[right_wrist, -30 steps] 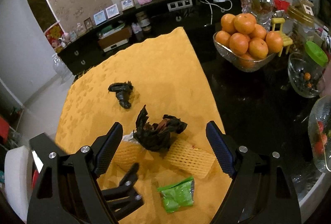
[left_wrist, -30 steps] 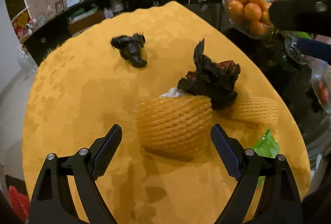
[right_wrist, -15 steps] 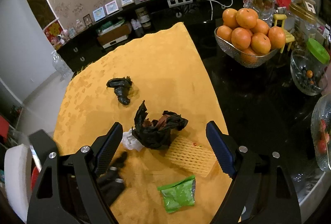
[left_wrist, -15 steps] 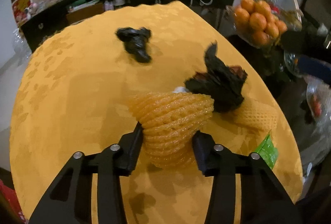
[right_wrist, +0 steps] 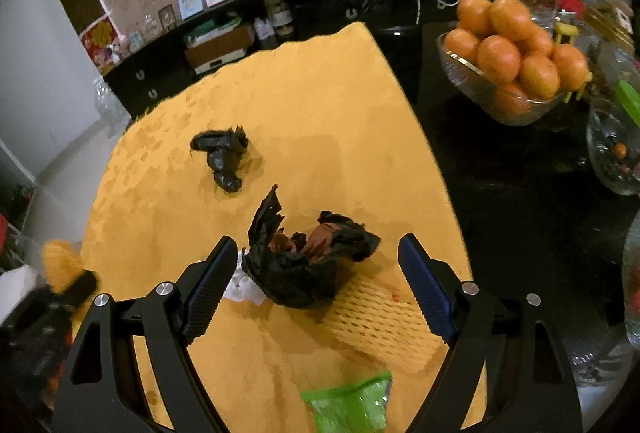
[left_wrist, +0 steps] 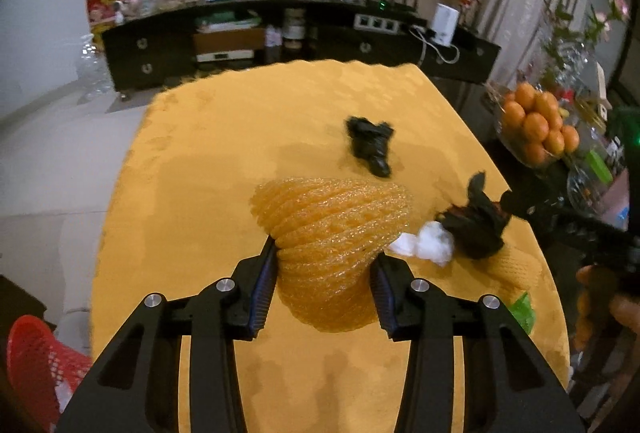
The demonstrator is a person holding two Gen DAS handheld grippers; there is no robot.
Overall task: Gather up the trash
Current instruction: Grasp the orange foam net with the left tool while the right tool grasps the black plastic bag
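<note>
Left gripper [left_wrist: 323, 285] clamped on foam net [left_wrist: 332, 233], lifted off yellow tablecloth [left_wrist: 224, 137]. Light, soft, springy; squeezes easily, pinch mid-body. Right gripper [right_wrist: 316, 287] spread wide around crumpled black bag [right_wrist: 308, 265] on cloth. Thin, limp, likely slippery; pinch bunched middle.

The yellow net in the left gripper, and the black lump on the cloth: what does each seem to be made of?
Yellow net: seemingly soft foam mesh, matte; its ribbed lattice pinches in between the pads. Black lump: probably thin plastic film, slightly glossy, sharply crumpled.
</note>
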